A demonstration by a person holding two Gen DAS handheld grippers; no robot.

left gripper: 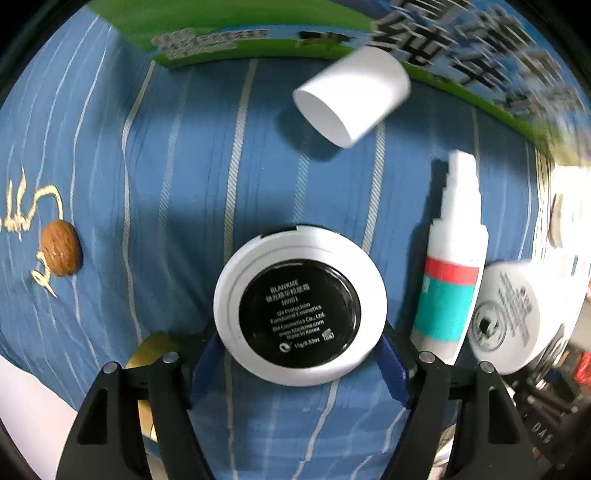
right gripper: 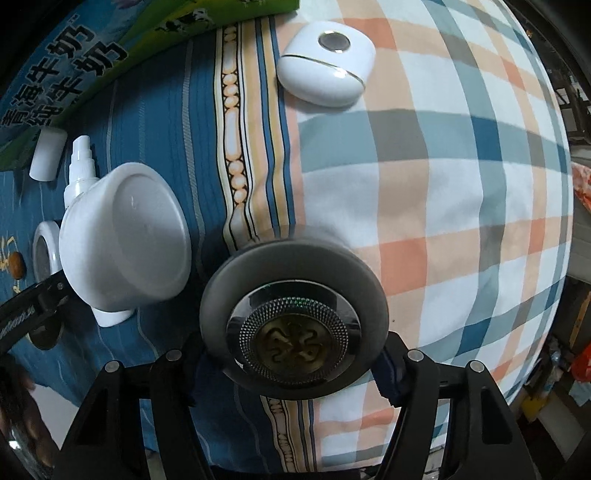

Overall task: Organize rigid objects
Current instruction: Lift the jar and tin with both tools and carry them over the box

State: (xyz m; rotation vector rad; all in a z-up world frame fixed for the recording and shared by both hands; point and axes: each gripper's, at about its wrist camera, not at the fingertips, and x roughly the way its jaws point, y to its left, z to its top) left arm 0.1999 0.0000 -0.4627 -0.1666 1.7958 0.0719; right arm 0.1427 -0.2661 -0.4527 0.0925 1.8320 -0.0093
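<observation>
My left gripper is shut on a round white compact with a black labelled underside, held over blue striped bedding. To its right lie a white spray bottle with a red and teal band and a white jar. A loose white cap lies farther ahead. My right gripper is shut on a round grey disc with a metal mesh centre. The white jar, spray bottle, cap and compact show at its left. A white rounded case lies ahead.
A green and blue milk carton box lies along the far edge, also in the right wrist view. A brown nut sits at left on the blue bedding. A plaid sheet covers the right side.
</observation>
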